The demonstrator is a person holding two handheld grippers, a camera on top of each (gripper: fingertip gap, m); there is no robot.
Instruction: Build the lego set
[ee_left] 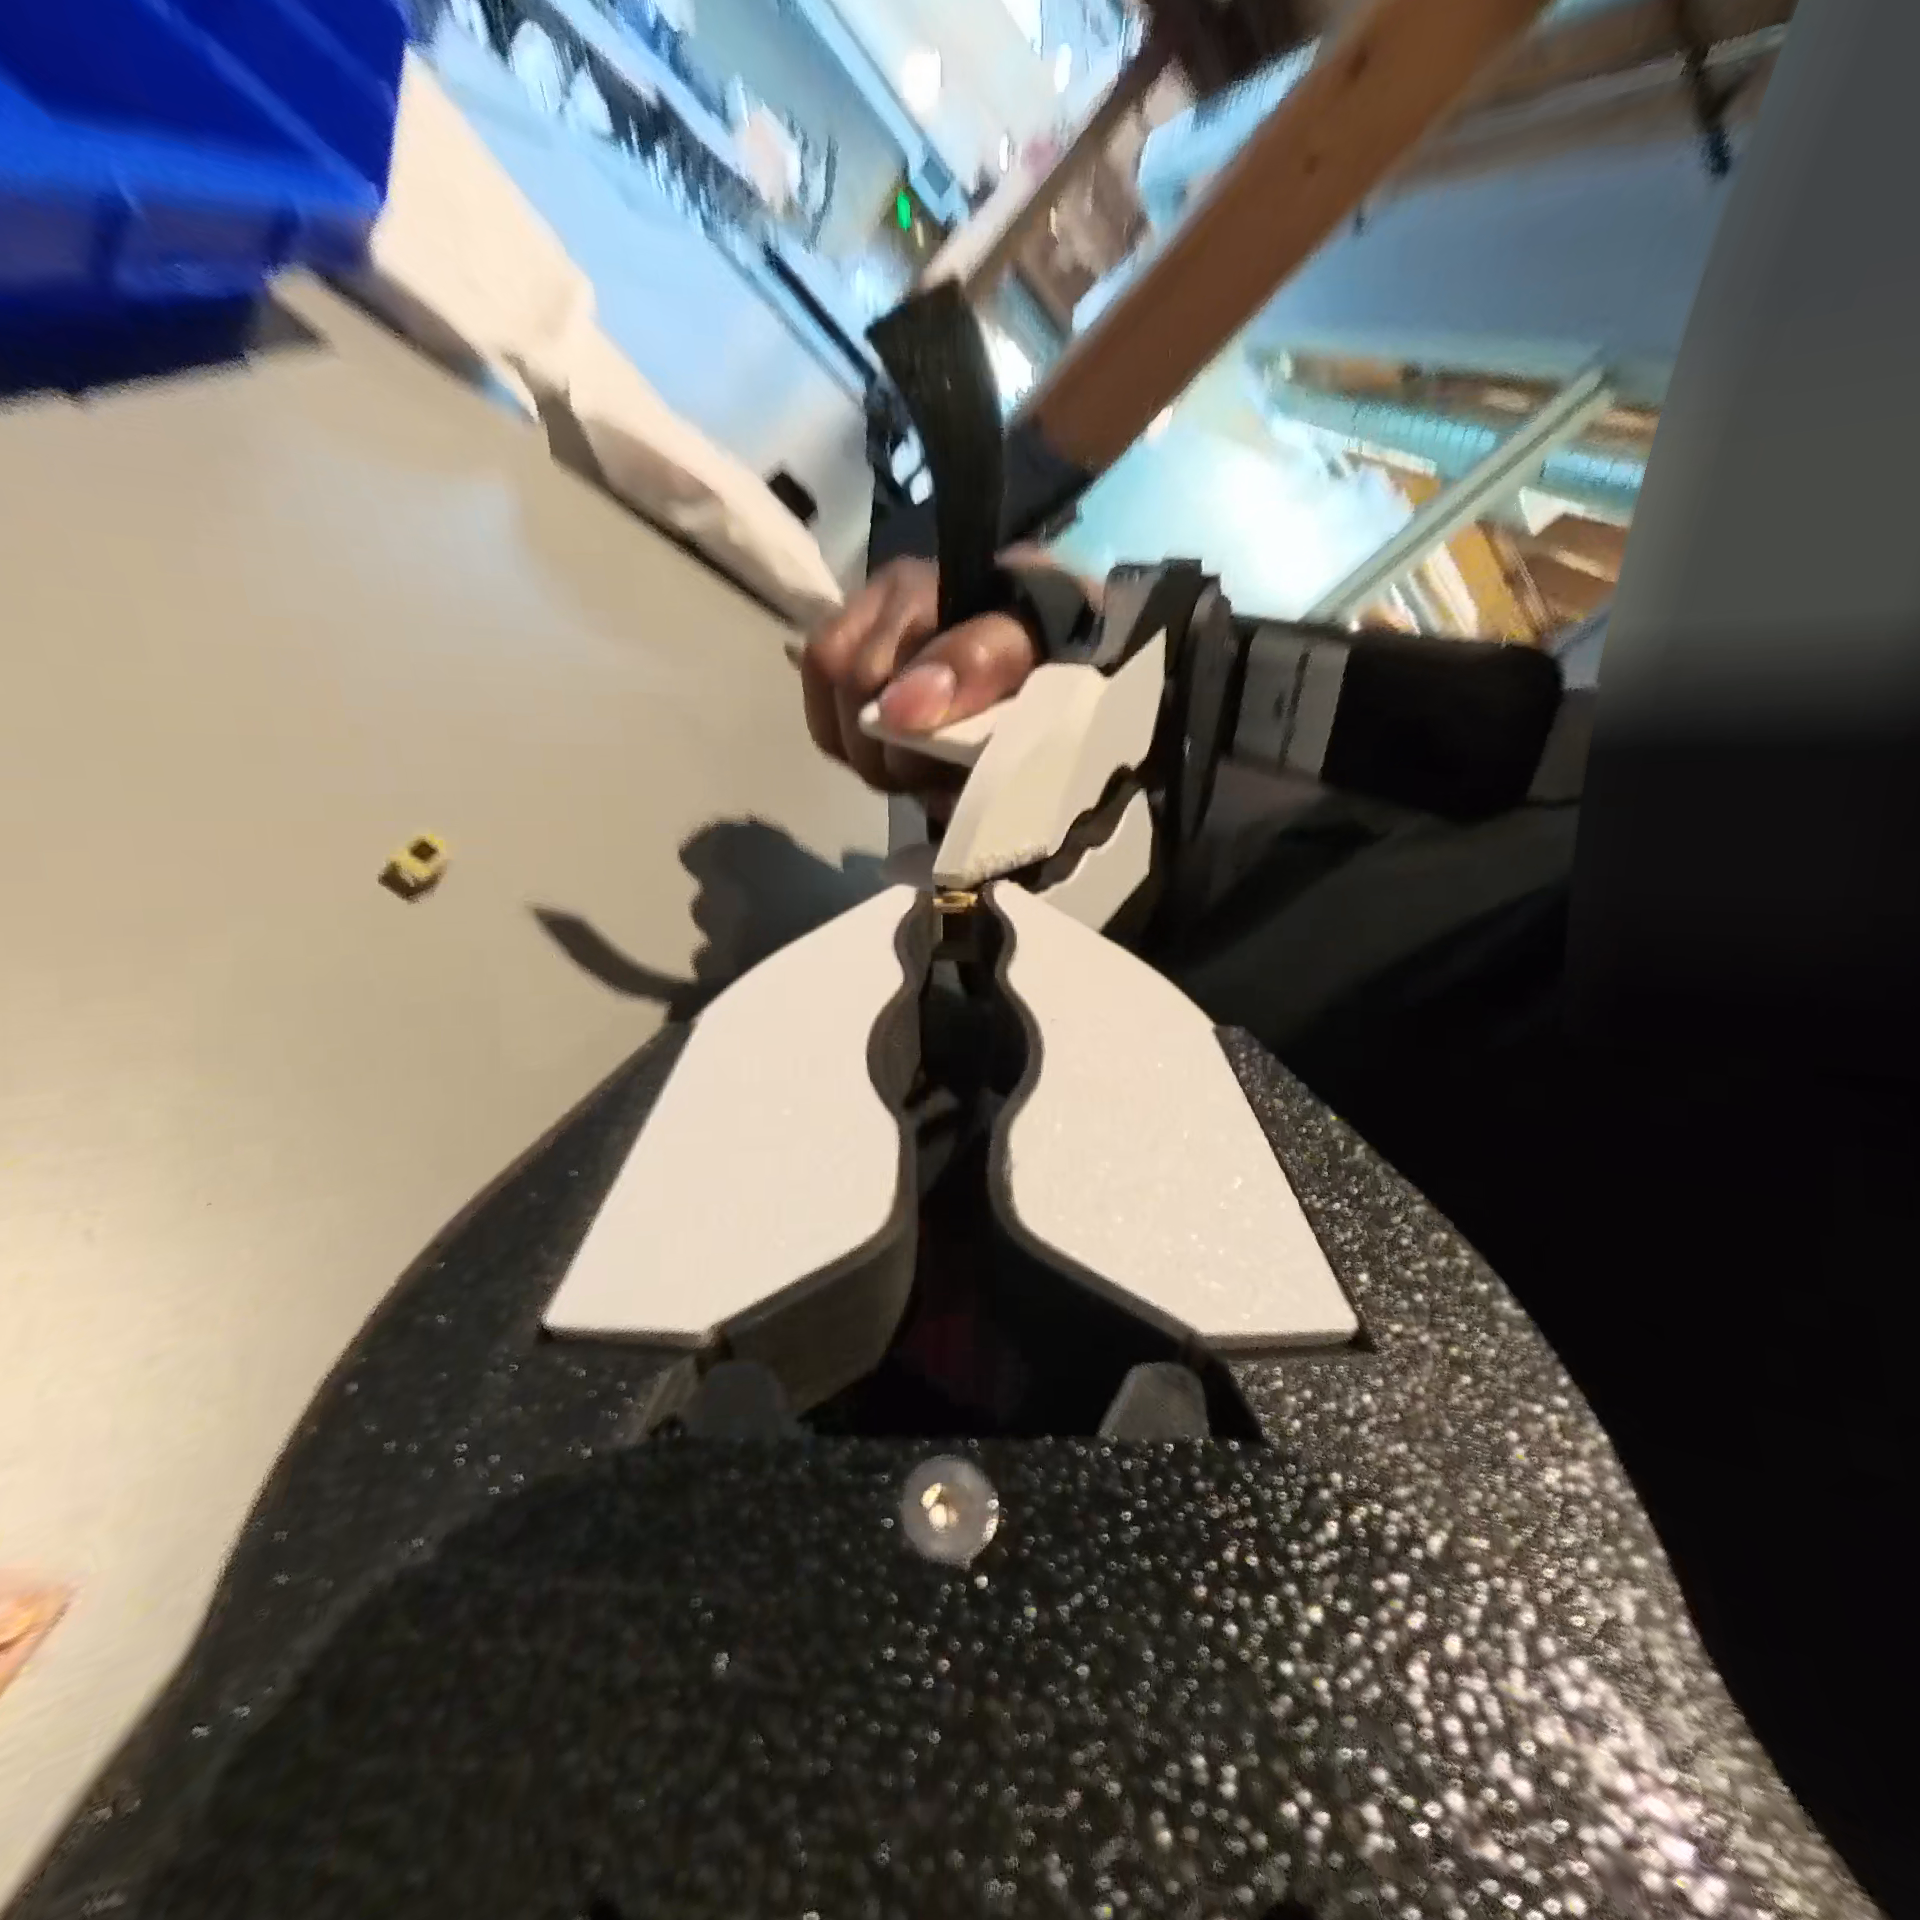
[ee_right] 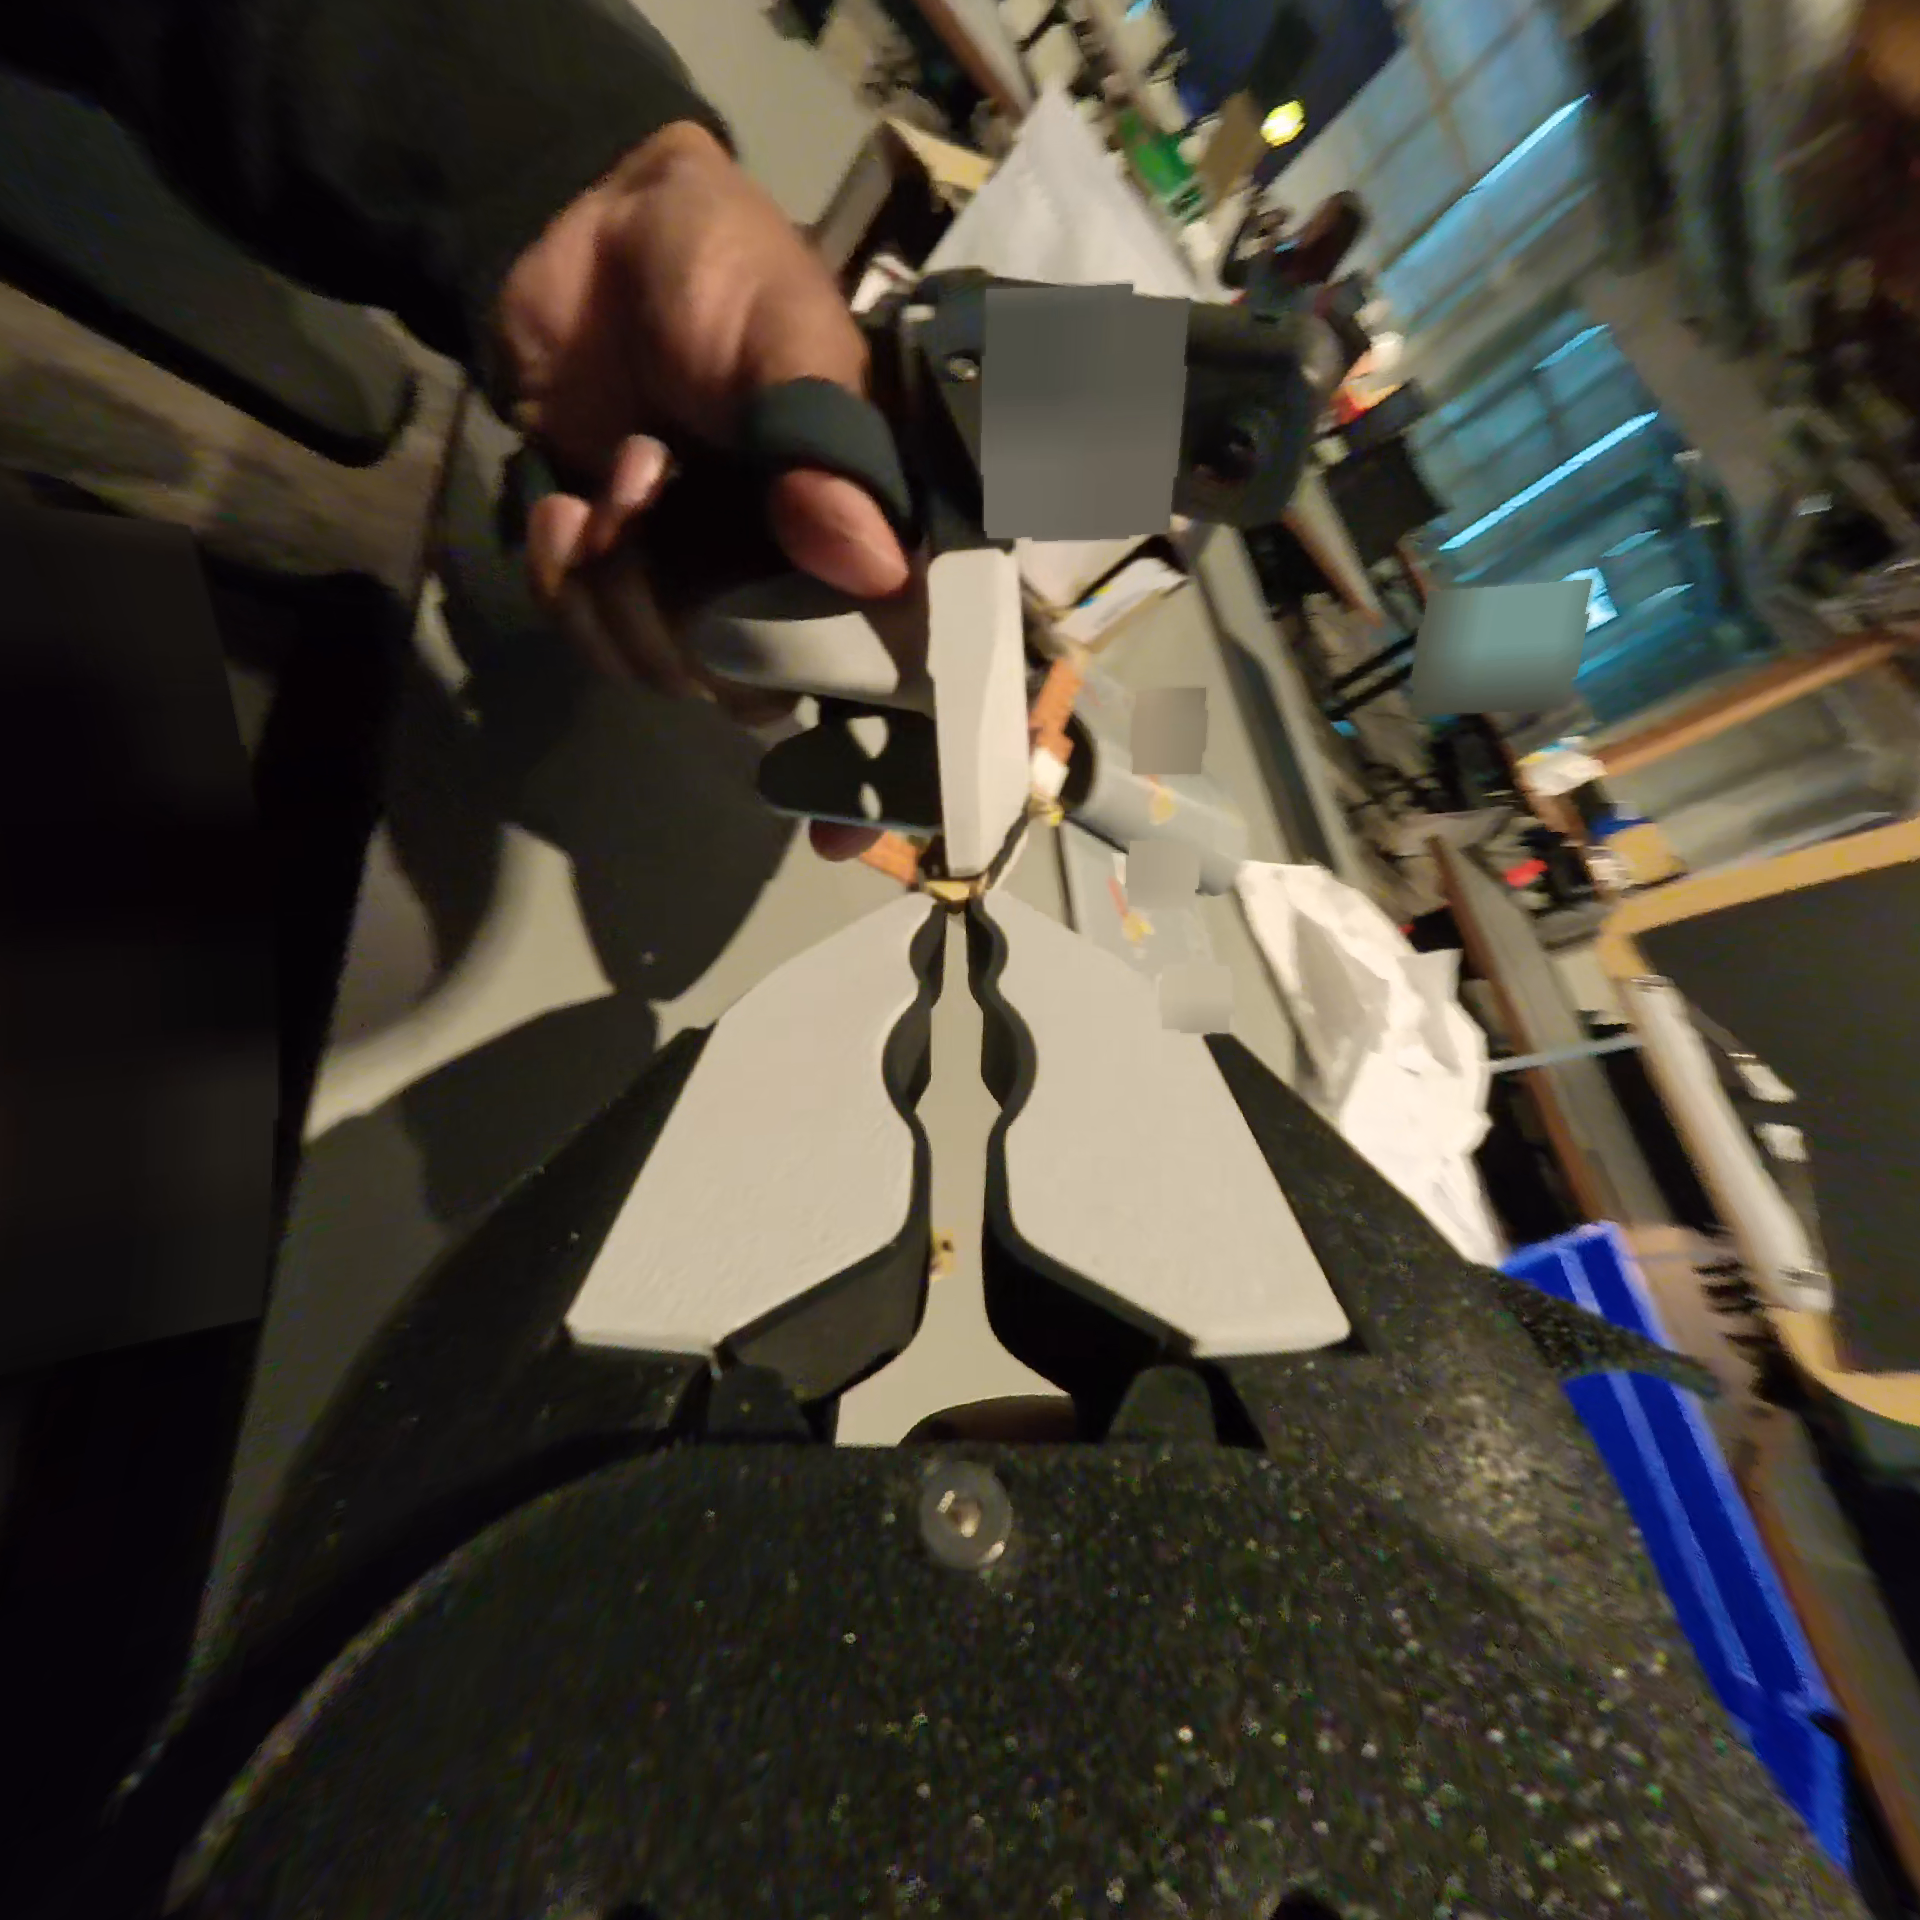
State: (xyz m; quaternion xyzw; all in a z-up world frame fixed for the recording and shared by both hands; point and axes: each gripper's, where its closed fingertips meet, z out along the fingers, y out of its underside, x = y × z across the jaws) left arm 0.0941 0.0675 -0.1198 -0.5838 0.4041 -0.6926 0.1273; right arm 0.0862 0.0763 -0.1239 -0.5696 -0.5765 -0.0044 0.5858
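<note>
Pinched up in the air between the two tools is a tiny gold-tan plastic lego piece (ee_left: 952, 902), and it is so small that I can't tell whether it is one brick or two being pressed together. The left gripper (ee_left: 954, 906), with pale grey pads on black fingers, has its tips drawn in almost to touching and seems to clamp that piece at the very end. The right gripper (ee_right: 954, 902) meets it tip to tip from the other side, its jaws likewise nearly closed on a bit of the same gold-tan colour; whether it truly grips or only pushes against it, I cannot say.

Down on the pale grey tabletop (ee_left: 260, 727) lies a second small gold-tan lego brick with a square hollow (ee_left: 418, 862), alone and well apart from the action. Further back sit a crumpled white paper or bag (ee_right: 1361, 1029) and a blue plastic bin (ee_left: 156, 177) at the table's edge.

To my eye the build is at an early stage: no assembled model shows anywhere, only this one join being made in mid-air, and the loose brick is still waiting. Seating the held pieces looks like the present step, with most of the set left to do, though other parts may lie out of sight.
</note>
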